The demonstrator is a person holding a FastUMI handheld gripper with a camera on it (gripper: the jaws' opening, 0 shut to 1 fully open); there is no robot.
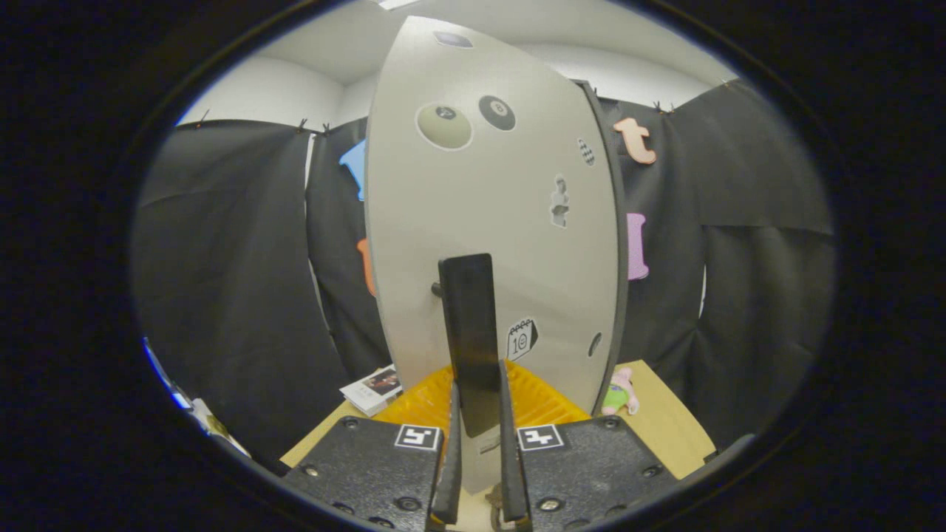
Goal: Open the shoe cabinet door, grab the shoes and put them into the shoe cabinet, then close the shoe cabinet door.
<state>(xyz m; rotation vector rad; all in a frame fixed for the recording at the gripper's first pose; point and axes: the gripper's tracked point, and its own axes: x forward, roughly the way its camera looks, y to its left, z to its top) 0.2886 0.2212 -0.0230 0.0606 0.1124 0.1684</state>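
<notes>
The shoe cabinet door (488,214) is a tall pale grey panel with several stickers, standing right in front of me. A long dark vertical handle (470,336) is mounted on it. My gripper (479,443) is shut on the lower end of that handle, one finger pressing on each side. Behind the fingers, at the foot of the door, lies a yellow ribbed tray or mat (539,399). A thin dark edge of the cabinet (617,244) runs along the door's right side.
The cabinet stands on a light wooden table (665,421). A small pink and green plush toy (621,391) lies by the door's lower right corner. A booklet (373,388) lies by the lower left. Black cloth walls close in around.
</notes>
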